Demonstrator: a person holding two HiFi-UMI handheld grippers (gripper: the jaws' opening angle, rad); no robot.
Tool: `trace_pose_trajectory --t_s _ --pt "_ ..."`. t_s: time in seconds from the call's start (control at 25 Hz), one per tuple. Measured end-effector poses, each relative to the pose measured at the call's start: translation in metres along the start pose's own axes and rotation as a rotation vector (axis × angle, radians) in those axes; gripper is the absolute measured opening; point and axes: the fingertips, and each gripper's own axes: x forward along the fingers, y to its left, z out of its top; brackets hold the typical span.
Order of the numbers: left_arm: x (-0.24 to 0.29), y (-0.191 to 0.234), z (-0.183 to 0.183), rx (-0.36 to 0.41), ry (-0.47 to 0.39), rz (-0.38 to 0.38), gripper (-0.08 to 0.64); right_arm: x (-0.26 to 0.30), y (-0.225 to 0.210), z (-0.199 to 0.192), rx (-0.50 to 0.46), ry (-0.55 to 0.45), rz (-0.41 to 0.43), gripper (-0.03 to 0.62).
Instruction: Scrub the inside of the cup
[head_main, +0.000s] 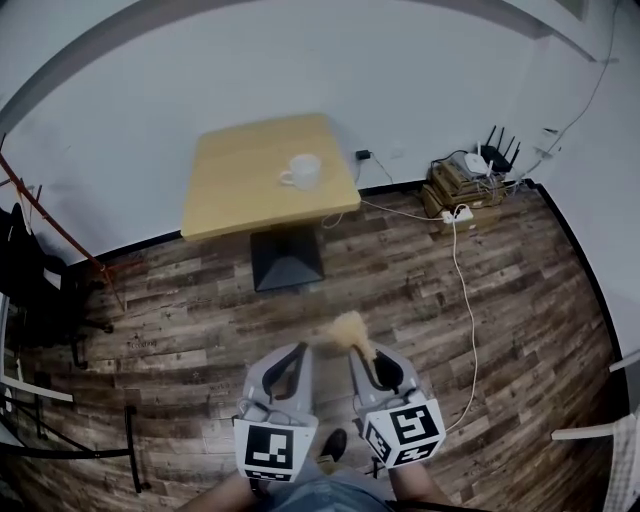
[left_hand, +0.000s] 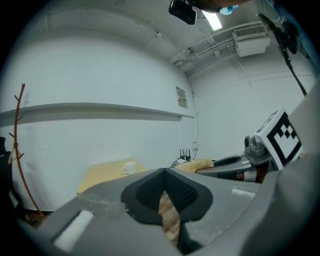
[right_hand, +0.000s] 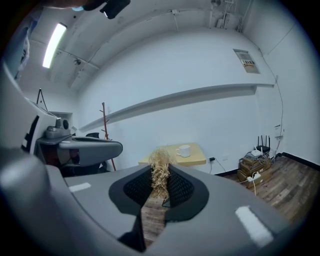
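Left tongs (left_hand: 164, 174) pressed together, nothing between the pads; only a sliver of plank floor (head_main: 420, 300) shows through the slit below them.

Right tongs (right_hand: 159, 173) pinching a brush (right_hand: 160, 159); straw-coloured tuft of fibres, upright between the pads and poking out above the tips; in the head view the tuft leans toward the left tongs.

Both tongs side by side, low in the head view, close to the person's body; tips point toward the desk (head_main: 235, 195).

Cup (head_main: 302, 171) white, upright on the desk, on its right half, handle to the left as seen from the head; well apart from both tongs; nothing else on the desk.

Desk pale wood, square top on a dark pedestal base (head_main: 286, 262); stands against a white wall.

Corner at right: router (head_main: 492, 160) on stacked boxes (head_main: 455, 185); white cable (head_main: 465, 300) trails across the floor.

Red rack (head_main: 50, 220) at left.
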Motion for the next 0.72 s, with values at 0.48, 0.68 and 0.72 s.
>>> trace_pose_trajectory --t_s 0.48,0.68,0.72 --pt "0.112 0.106 0.027 -0.095 -0.064 0.003 0.02 0.135 -0.034 0.052 -0.035 0.002 -0.019 0.064" --pt "0.147 0.152 0.04 -0.047 -0.095 -0.001 0.02 0.189 -0.038 0.083 -0.064 -0.025 -0.015 0.064" --pt "0.154 0.16 0.043 -0.026 -0.104 -0.003 0.021 0.198 -0.038 0.088 -0.07 -0.032 -0.014 0.064"
